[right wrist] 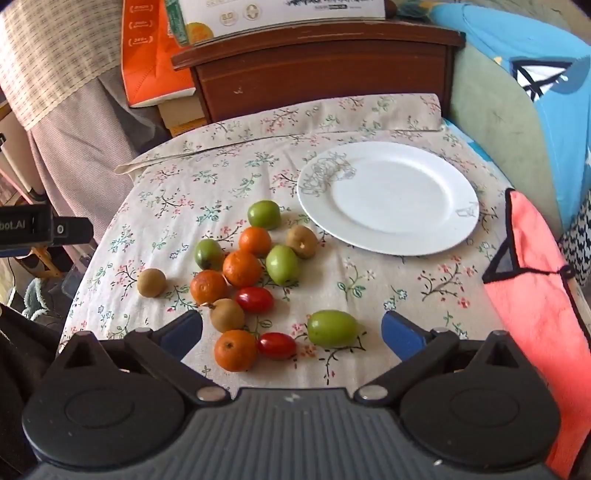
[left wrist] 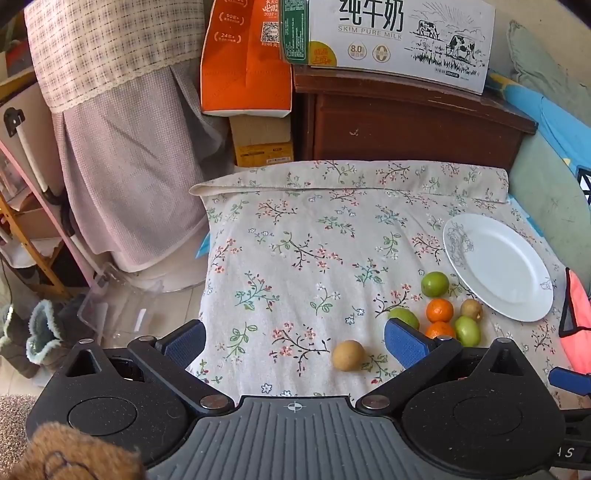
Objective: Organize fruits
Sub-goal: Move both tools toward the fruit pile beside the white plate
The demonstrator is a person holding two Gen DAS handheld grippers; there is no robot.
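Observation:
Loose fruit lies on a floral tablecloth: several oranges, several green fruits, two red tomatoes and brown round fruits. A white plate stands bare behind them on the right. My right gripper is open and empty, with an orange, a tomato and a green fruit between its fingers. My left gripper is open and empty over the table's left front, a brown fruit between its fingers. The plate and fruit cluster lie to its right.
An orange-pink cloth lies at the table's right edge. A brown wooden cabinet with a milk carton box stands behind the table. Covered furniture and floor clutter are to the left, blue bedding to the right.

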